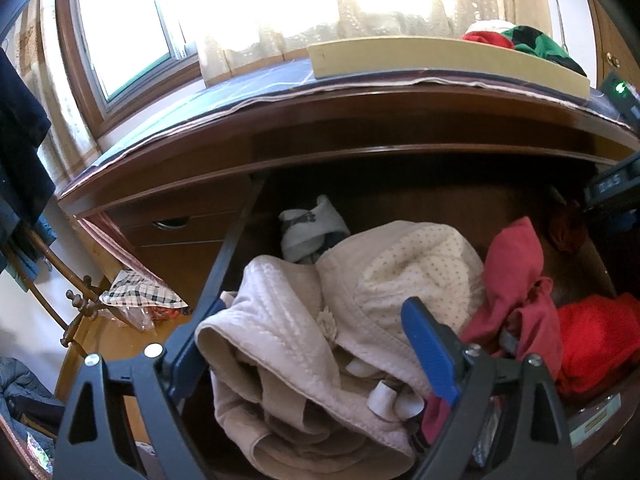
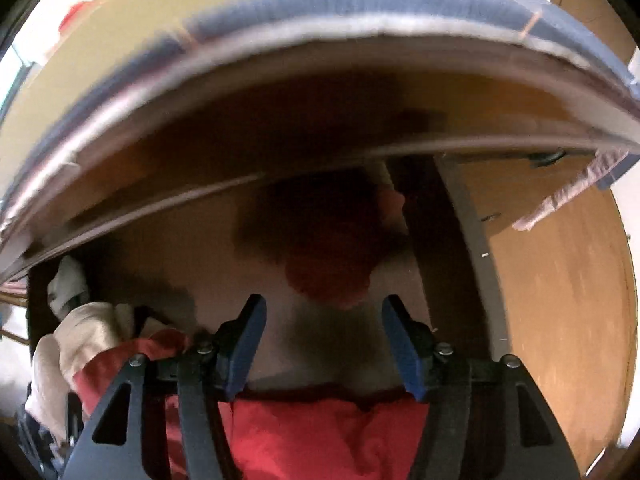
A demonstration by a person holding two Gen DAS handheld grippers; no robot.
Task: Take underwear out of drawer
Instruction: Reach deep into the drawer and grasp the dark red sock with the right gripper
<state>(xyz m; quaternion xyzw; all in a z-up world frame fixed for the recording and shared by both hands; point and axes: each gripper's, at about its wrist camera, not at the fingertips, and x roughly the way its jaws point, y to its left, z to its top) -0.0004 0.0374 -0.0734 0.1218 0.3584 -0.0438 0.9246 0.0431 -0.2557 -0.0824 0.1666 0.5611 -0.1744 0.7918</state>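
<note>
The wooden drawer (image 1: 226, 256) is pulled out and full of clothes. A beige quilted bra (image 1: 320, 300) lies at the front, and its cups fill the space between my left gripper's (image 1: 316, 312) blue fingers, which press on it from both sides. To its right lie a pink-red garment (image 1: 516, 280) and a bright red one (image 1: 596, 340). A rolled pale sock pair (image 1: 308, 228) sits behind. The right wrist view is blurred. My right gripper (image 2: 324, 304) points down into the drawer, its fingers apart with nothing between the tips. Red cloth (image 2: 320, 432) lies under its base, and a dark red ruffled piece (image 2: 328, 272) lies ahead.
The dresser top (image 1: 240, 92) overhangs the drawer and bears a blue cloth and a cream tray (image 1: 440, 60) with red, white and green clothes (image 1: 516, 40). A window (image 1: 132, 40) is behind. At left stand a brass rack (image 1: 76, 304) and a checked cloth (image 1: 140, 292).
</note>
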